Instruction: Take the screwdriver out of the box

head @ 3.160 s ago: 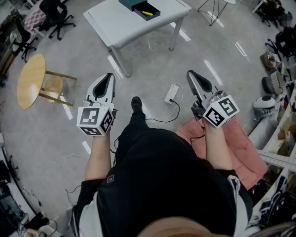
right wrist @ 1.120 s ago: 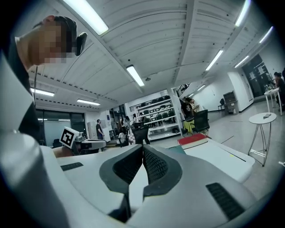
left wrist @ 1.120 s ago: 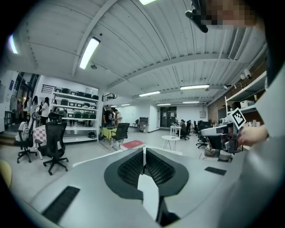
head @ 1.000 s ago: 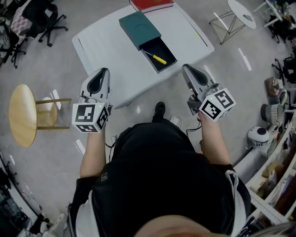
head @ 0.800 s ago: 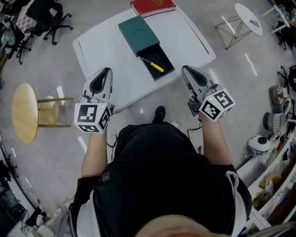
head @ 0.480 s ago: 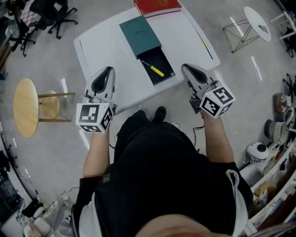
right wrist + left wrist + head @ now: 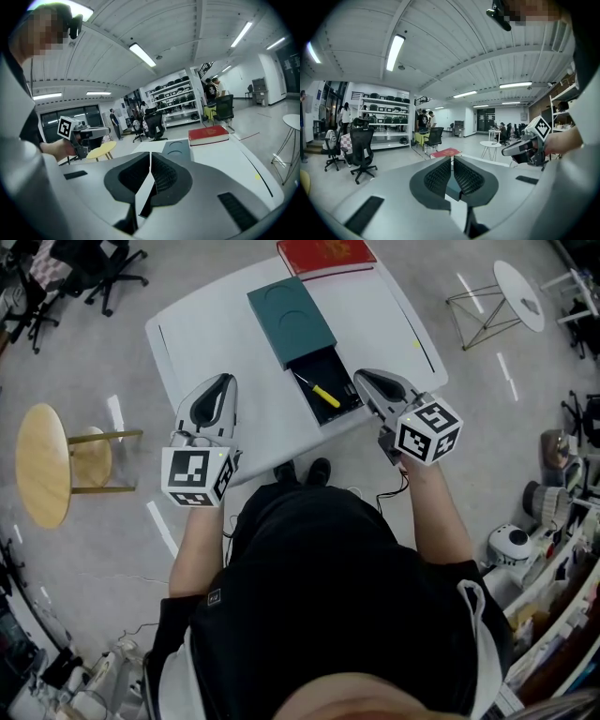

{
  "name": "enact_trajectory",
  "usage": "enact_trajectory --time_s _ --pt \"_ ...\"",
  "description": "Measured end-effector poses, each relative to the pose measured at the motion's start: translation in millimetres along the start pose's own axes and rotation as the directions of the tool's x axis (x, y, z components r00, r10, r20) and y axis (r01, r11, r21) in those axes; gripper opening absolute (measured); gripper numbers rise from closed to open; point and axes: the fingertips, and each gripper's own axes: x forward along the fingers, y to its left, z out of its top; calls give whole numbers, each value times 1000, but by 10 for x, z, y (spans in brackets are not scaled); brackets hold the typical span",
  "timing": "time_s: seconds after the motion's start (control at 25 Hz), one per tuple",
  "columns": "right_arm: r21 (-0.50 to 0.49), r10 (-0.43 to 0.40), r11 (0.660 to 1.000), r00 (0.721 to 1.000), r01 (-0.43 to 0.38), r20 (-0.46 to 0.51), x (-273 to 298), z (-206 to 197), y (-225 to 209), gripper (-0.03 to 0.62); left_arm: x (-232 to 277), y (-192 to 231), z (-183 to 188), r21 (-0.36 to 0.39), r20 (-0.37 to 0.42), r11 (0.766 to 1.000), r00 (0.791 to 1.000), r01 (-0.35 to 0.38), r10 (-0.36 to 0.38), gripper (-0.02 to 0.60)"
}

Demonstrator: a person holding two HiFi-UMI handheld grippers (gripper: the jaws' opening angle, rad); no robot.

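Nothing done yet: the screwdriver (image 7: pixel 325 394) lies in the box (image 7: pixel 292 322) at my twelve o'clock. My left gripper (image 7: pixel 221 382) and right gripper (image 7: pixel 362 377) are pinched closed, empty.

It was a large open-plan office or lab hall. Long fluorescent strip lights (image 7: pixel 394 52) ran along a ribbed white ceiling, black swivel office chairs (image 7: pixel 361 145) stood on bare grey floor at far left, and white storage shelving (image 7: pixel 382 119) lined the far wall beyond white worktables (image 7: pixel 206 324).
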Motion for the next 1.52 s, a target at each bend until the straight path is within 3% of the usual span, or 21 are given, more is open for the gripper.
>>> enact_trajectory --time_s 0.28,0.44,0.64,0.92,1.08,1.2,1.52 --pt "-46 -14 999 991 8 -133 490 -179 25 32 165 195 -117 -13 -10 998 998 65 -65 32" --pt "-83 1 996 970 -22 -243 704 -439 -17 32 228 205 -218 -22 -20 996 996 84 -84 32" --pt "-136 19 988 923 -77 -383 984 -806 -10 33 277 336 -374 -64 -36 996 997 63 -66 32" --pt "-137 -11 988 840 -76 -543 1159 -1334 -242 34 333 371 -645 -102 -74 993 995 57 -64 32" --pt "-146 -22 986 801 -82 -598 1253 -1534 -324 35 351 420 -757 -125 -81 991 996 36 -47 32" --pt "-153 -30 984 776 -86 -630 1302 -1667 -357 110 359 401 -804 -128 -83 991 995 38 -49 32" --pt "-219 -102 973 715 -73 -692 1330 -1848 -505 110 298 414 -840 -141 -86 990 996 23 -36 32"
